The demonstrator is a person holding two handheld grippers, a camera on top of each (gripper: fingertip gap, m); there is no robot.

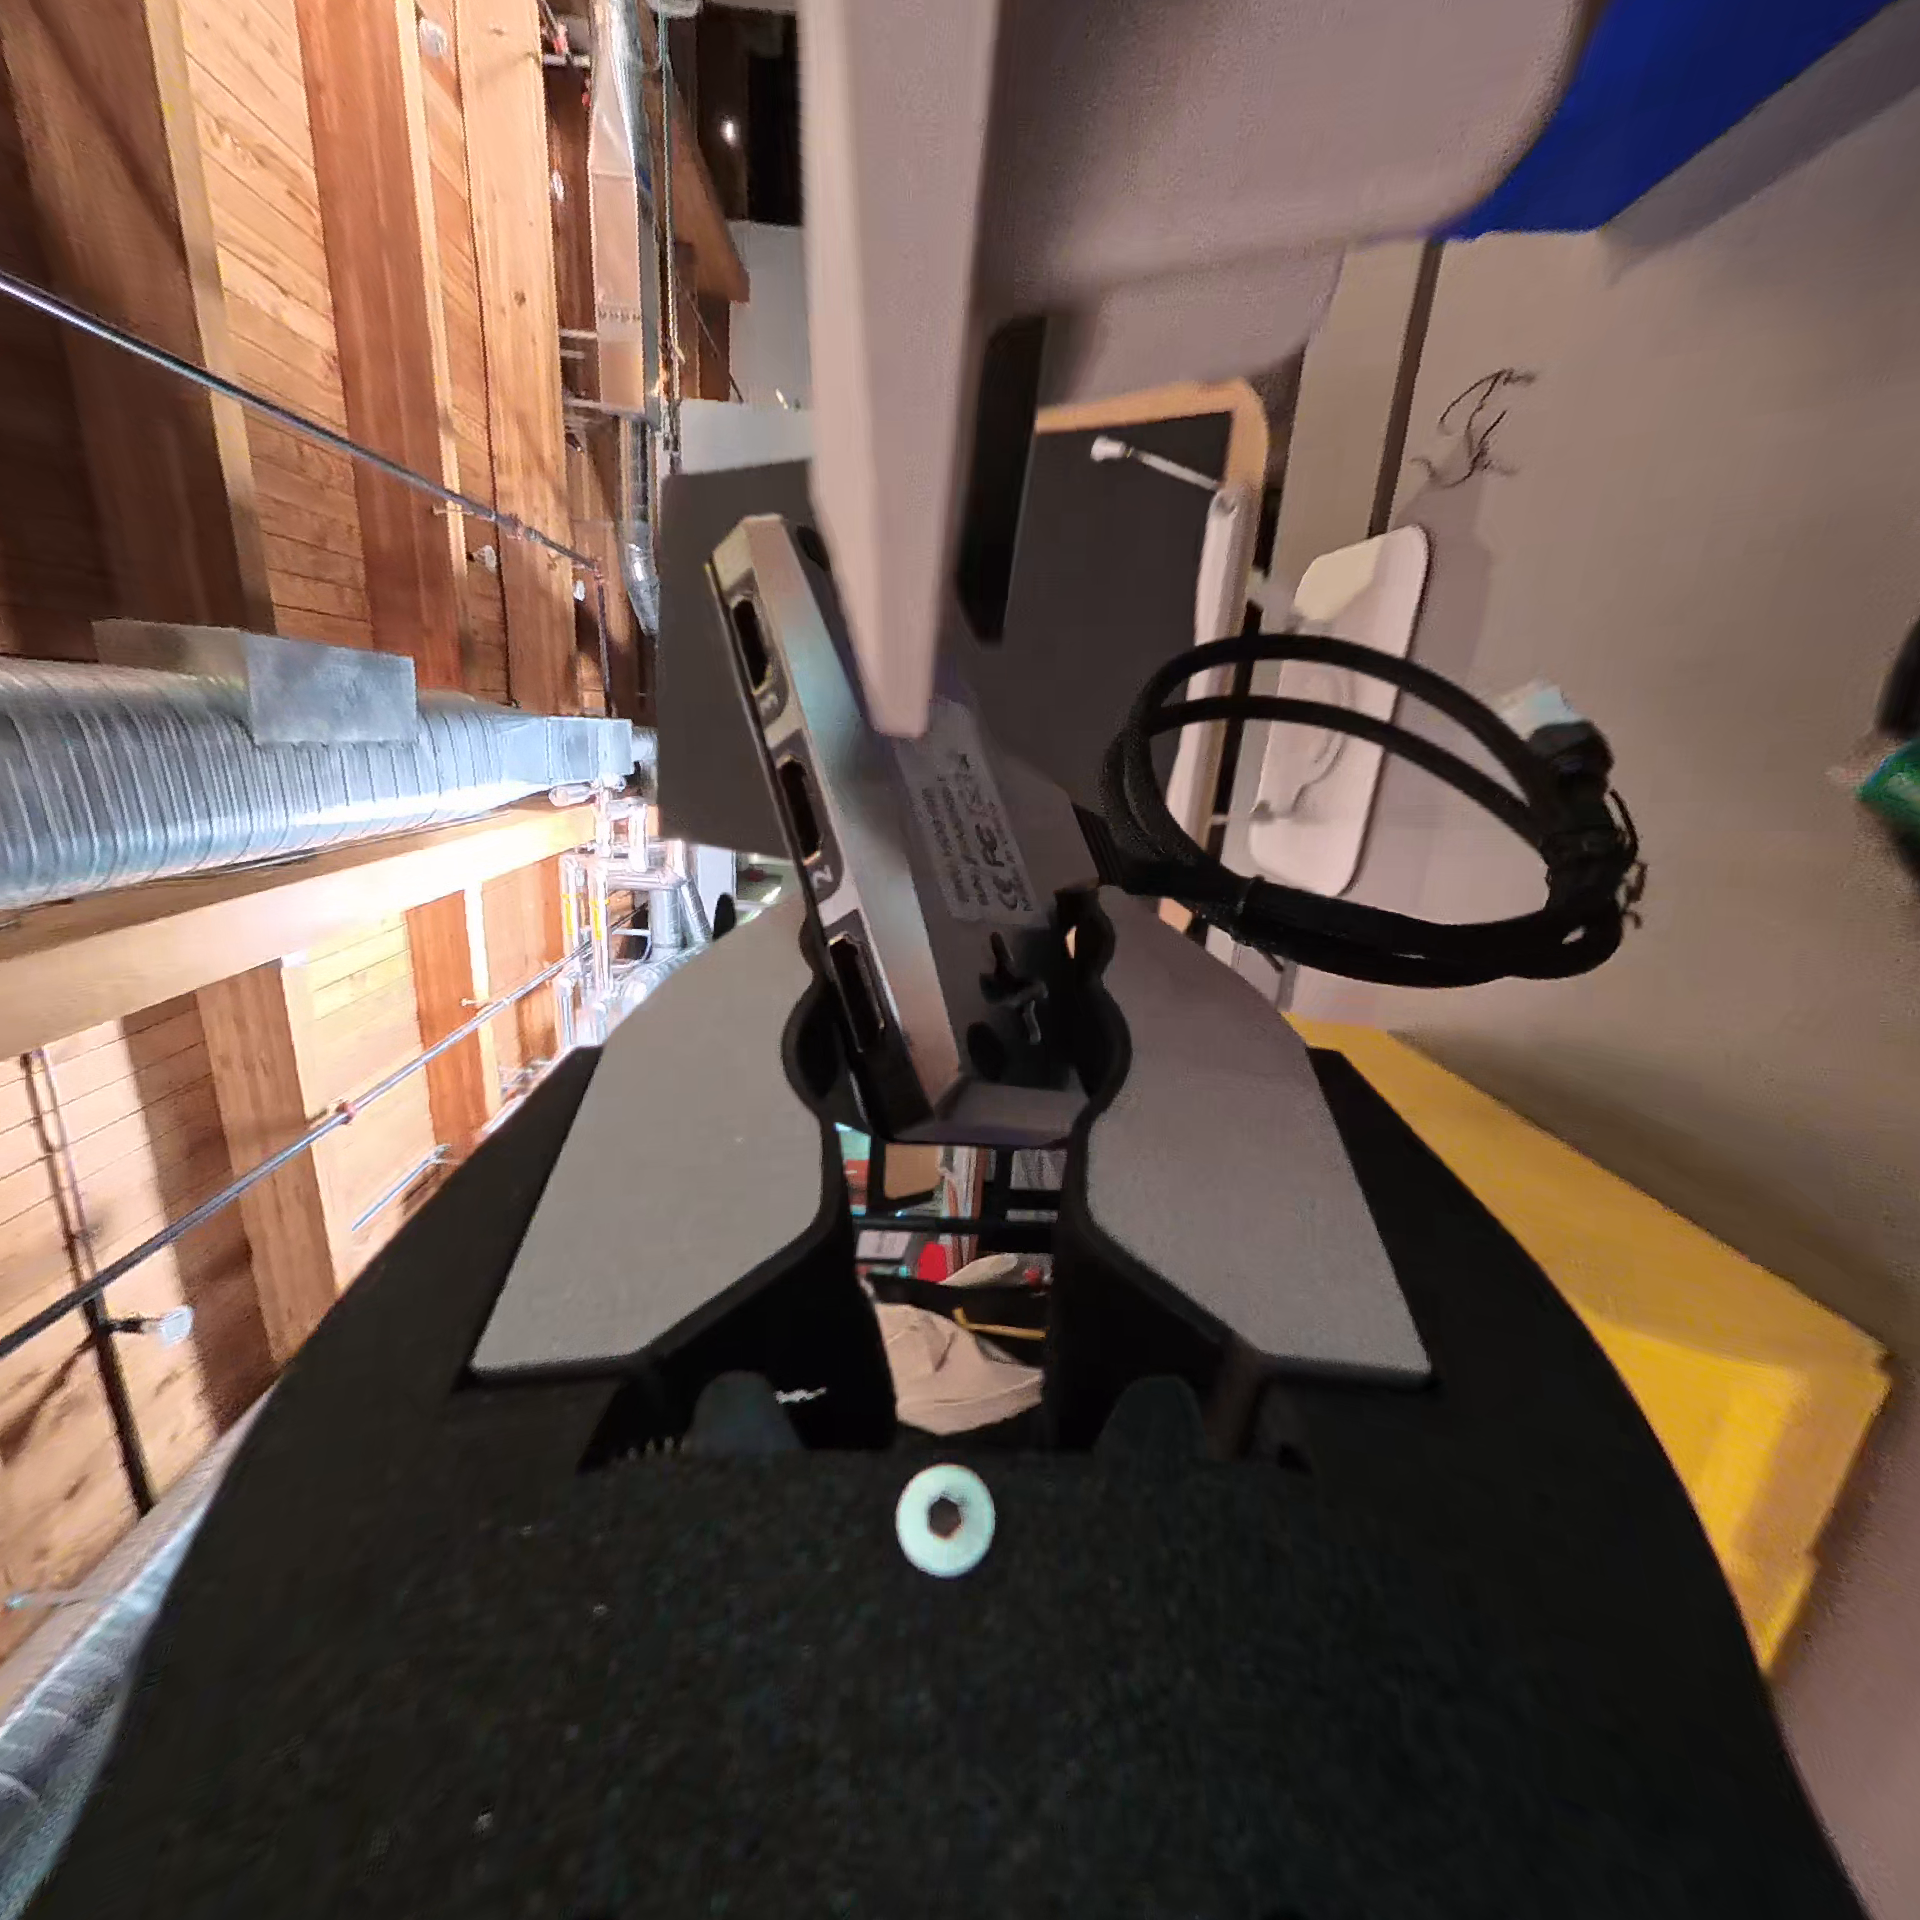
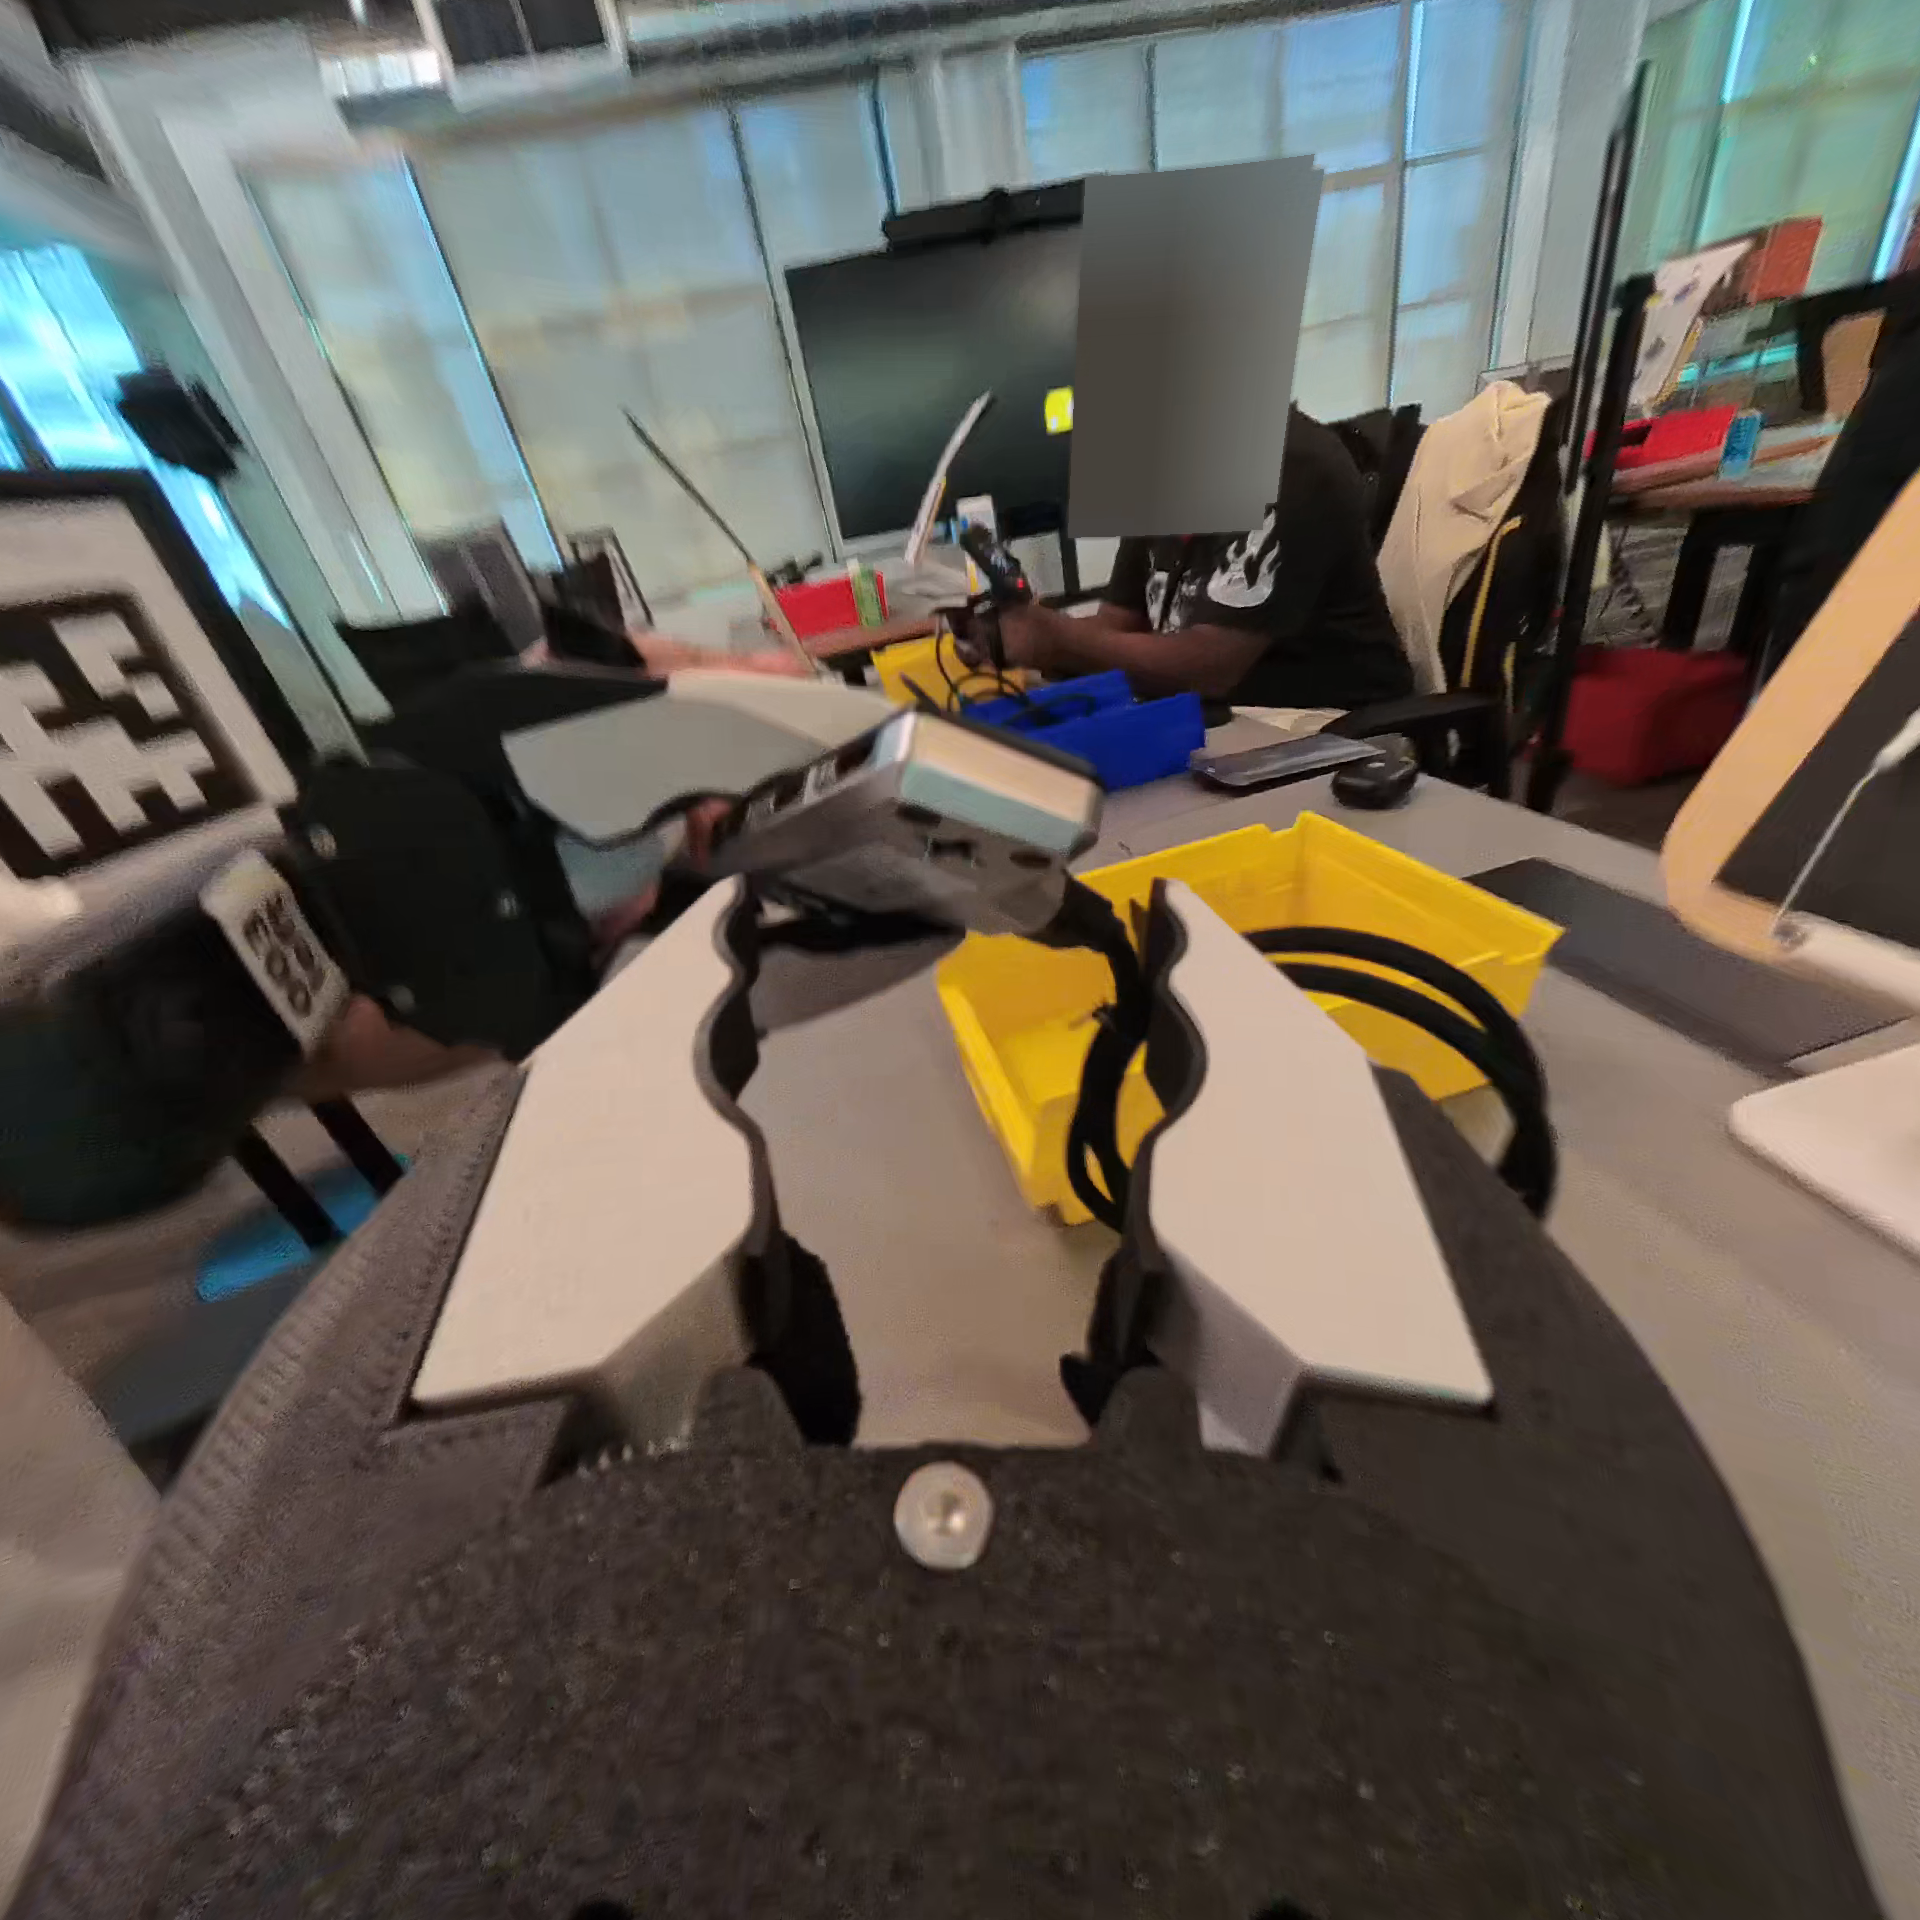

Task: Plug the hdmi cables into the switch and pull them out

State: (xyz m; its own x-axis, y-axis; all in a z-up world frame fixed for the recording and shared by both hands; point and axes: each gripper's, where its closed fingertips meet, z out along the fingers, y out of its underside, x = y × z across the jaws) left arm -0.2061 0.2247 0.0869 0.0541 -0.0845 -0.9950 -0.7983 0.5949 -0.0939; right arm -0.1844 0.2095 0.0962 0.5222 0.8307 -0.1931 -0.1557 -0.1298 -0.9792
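Observation:
My left gripper [image 1: 951, 997] is shut on the near end of a grey metal HDMI switch [image 1: 883, 831] and holds it in the air. Its three ports on the side face are empty. A black braided cable [image 1: 1403, 831] leaves the switch and hangs in a tied loop. A finger [image 1: 894, 416] of my right gripper lies over the switch's far end. In the right wrist view, my right gripper [image 2: 945, 914] is open just below the switch [image 2: 935, 821]. The cable loop [image 2: 1455, 997] hangs by its right finger. The left gripper [image 2: 790, 821] comes in from the left.
A yellow bin [image 2: 1351, 904] sits on the grey table [image 2: 904, 1195] right behind the switch; it also shows in the left wrist view [image 1: 1662, 1299]. Blue bins [image 2: 1101, 727] stand farther back. A monitor stand [image 2: 1829, 1143] is at right. A person [image 2: 1278, 623] sits across the table. Left and right tips are no more than a few centimetres apart.

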